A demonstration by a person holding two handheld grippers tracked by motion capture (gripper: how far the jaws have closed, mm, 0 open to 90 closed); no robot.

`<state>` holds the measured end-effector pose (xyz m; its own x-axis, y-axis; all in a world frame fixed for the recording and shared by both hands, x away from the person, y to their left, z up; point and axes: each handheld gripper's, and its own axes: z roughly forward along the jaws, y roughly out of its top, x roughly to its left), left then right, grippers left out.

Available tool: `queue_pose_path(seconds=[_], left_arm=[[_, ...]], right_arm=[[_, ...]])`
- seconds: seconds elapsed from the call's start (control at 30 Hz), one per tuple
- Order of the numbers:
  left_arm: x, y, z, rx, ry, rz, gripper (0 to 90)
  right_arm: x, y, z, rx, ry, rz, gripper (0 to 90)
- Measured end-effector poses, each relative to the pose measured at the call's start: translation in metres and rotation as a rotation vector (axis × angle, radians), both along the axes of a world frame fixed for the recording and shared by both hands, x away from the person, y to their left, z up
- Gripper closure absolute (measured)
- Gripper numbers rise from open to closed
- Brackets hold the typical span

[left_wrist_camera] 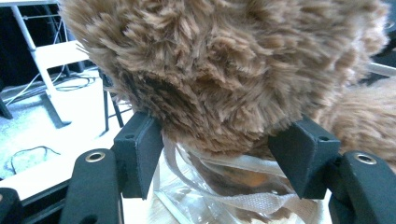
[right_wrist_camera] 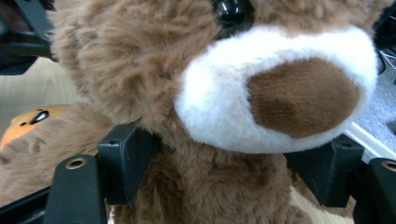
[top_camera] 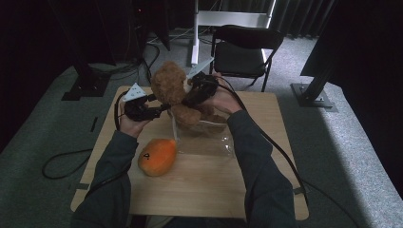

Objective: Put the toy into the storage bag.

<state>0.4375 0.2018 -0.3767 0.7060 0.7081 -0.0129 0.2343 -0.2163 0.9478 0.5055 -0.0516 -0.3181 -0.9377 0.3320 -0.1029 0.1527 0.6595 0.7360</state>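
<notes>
A brown teddy bear stands upright with its lower half inside a clear plastic bag at the far middle of the table. My left gripper comes in from the left. In the left gripper view its jaws press into the fur at the back of the bear's neck, above the bag's rim. My right gripper faces the bear from the right. Its jaws flank the neck under the white muzzle, spread wide with no firm squeeze on the fur.
An orange plush toy lies on the wooden table left of the bag, and it peeks in behind the bear. A black folding chair stands beyond the far edge. Cables trail off both sides.
</notes>
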Motion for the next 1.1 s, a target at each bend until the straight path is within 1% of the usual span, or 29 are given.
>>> queue_pose_path(seconds=[0.1, 0.2, 0.27, 0.43, 0.53, 0.57, 0.6, 0.73, 0.8, 0.87, 0.97, 1.0, 1.1], left_arm=[[-0.002, 0.004, 0.002, -0.018, -0.009, 0.002, 36.4], [-0.005, 0.009, 0.006, -0.045, -0.031, 0.000, 35.7], [-0.006, 0.009, 0.010, -0.045, -0.043, 0.006, 34.4], [-0.005, 0.006, 0.015, -0.044, -0.057, 0.019, 31.9], [-0.005, 0.005, 0.016, -0.051, -0.065, 0.022, 32.0], [-0.006, 0.003, 0.018, -0.065, -0.075, 0.026, 32.1], [-0.006, 0.003, 0.019, -0.066, -0.079, 0.027, 32.5], [-0.004, -0.001, 0.021, -0.064, -0.073, 0.034, 35.2], [-0.004, -0.001, 0.021, -0.060, -0.072, 0.036, 39.3], [-0.005, -0.002, 0.021, -0.049, -0.074, 0.032, 46.7], [-0.006, -0.003, 0.022, -0.038, -0.076, 0.026, 61.5], [-0.007, -0.004, 0.022, -0.022, -0.080, 0.019, 67.4], [-0.008, -0.005, 0.023, -0.008, -0.082, 0.007, 78.5]], right_arm=[[0.002, -0.002, -0.004, -0.007, -0.001, -0.014, 26.9], [0.003, -0.002, -0.009, -0.023, -0.003, -0.021, 27.9], [0.003, -0.001, -0.011, -0.031, -0.005, -0.019, 28.4], [0.004, 0.002, -0.013, -0.028, -0.006, -0.018, 31.6], [0.004, 0.001, -0.013, -0.033, -0.009, -0.021, 32.6], [0.004, 0.001, -0.013, -0.043, -0.018, -0.022, 33.8], [0.004, 0.001, -0.013, -0.044, -0.018, -0.022, 33.9], [0.003, 0.001, -0.013, -0.046, -0.022, -0.020, 34.4], [0.003, 0.001, -0.013, -0.048, -0.021, -0.020, 34.6], [0.003, 0.001, -0.013, -0.052, -0.019, -0.019, 34.9], [0.003, 0.001, -0.015, -0.065, -0.023, -0.024, 35.6], [0.003, 0.001, -0.016, -0.069, -0.022, -0.026, 35.8], [0.004, 0.000, -0.016, -0.066, -0.013, -0.032, 35.8]])
